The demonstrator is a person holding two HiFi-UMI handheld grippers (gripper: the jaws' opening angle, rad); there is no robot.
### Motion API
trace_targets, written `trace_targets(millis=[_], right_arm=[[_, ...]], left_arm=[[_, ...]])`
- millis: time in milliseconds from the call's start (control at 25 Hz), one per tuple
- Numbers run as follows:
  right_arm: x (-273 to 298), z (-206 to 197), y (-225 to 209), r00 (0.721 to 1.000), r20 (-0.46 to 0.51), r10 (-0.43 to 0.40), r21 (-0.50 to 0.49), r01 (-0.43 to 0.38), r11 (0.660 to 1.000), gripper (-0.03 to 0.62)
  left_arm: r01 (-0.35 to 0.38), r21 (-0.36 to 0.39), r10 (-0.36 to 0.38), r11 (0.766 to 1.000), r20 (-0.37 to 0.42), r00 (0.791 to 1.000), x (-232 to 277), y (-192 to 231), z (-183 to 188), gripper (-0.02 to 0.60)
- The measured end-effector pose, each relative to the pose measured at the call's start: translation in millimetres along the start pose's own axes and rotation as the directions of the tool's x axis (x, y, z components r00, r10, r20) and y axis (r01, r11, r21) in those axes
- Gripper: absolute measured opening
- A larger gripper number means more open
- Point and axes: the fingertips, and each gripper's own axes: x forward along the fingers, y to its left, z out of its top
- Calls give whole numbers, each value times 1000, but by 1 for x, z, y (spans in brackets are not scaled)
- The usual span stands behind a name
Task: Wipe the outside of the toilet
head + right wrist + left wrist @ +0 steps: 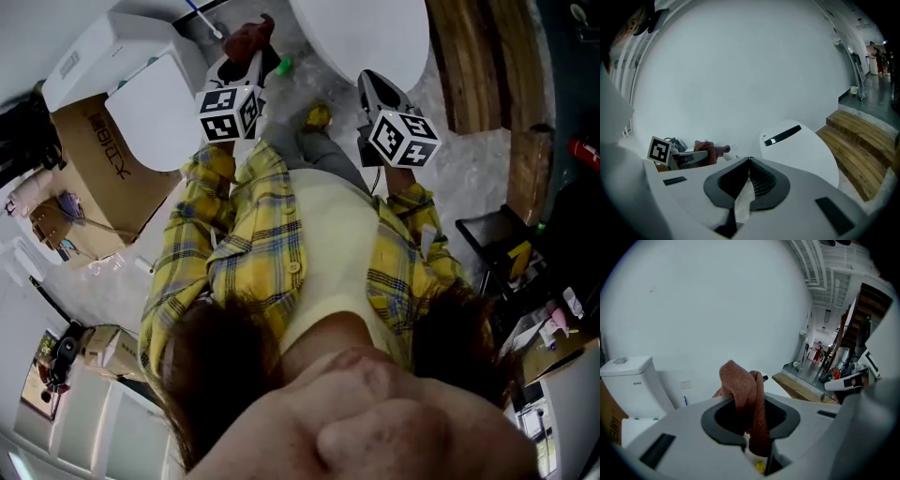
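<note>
Seemingly pre-wipe: grips rust cloth (pixel 746 397) in left gripper (pixel 756 442) near the toilet (pixel 366 42), holds right gripper (pixel 750 161) shut, next needs cloth pressed onto toilet's shell.

Toilet (pixel 141 103) far left, cardboard box (pixel 103 173) against its near side. Second toilet (pixel 361 33) ahead at centre, wooden steps (pixel 487 66) to its right. Left tongs (pixel 253 56) are between the two toilets with the cloth (pixel 248 37) in them. Right tongs (pixel 371 86) are just before the second toilet.
</note>
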Motion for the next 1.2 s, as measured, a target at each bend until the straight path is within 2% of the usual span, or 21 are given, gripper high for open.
trace_targets(millis=[360,600,880,1080,1200], right_arm=[[31,-8,-11,997,-69,-19,-5,19,1000,26],[51,-8,-10,991,-75,-108,-46,105,993,26],[93,-34,-4,979,-132,-156,-145,136,980,26],[138,-24,4,985,-122,-124,-115,110,987,26],[164,-17,1,985,-124,-123,-139,106,985,26]], left_arm=[[-1,-18,0,1000,-55,998,46,20,-16,97],[31,-51,-34,998,-56,998,96,49,-16,97],[19,-104,-20,994,-16,1000,145,82,-3,97],[52,-98,-54,994,-13,998,177,89,-1,97],[54,-94,-56,994,-20,998,193,99,-2,97]])
